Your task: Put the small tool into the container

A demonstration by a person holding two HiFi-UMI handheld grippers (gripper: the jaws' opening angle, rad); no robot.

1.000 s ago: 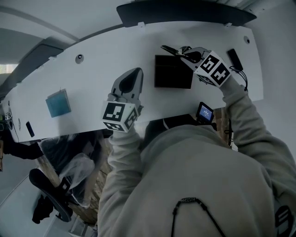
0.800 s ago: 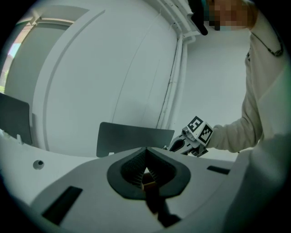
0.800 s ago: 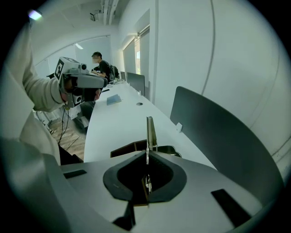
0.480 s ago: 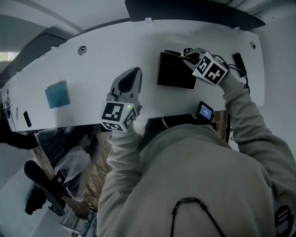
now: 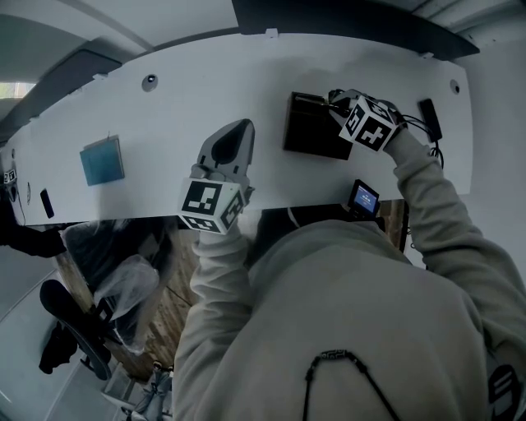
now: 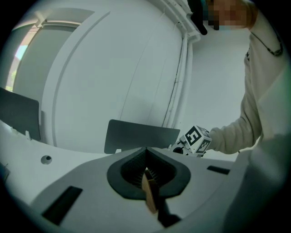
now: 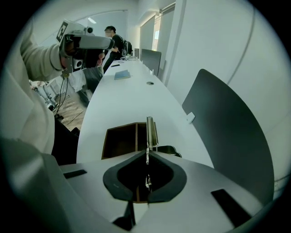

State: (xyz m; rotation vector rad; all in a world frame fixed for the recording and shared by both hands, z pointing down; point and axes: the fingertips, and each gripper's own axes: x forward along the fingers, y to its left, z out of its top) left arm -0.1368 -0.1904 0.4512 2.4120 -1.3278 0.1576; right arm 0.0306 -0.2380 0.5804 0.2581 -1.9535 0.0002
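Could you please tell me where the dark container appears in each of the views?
Head view: dark container, upper right of centre on the desk, under the right gripper.
Left gripper view: not in it.
Right gripper view: centre, just beyond the small tool in the jaws.
Shared landmark: the dark partition panel behind the desk.

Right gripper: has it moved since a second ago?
Yes. The right gripper, holding the small tool, has sunk toward the black container, now over its far right corner.
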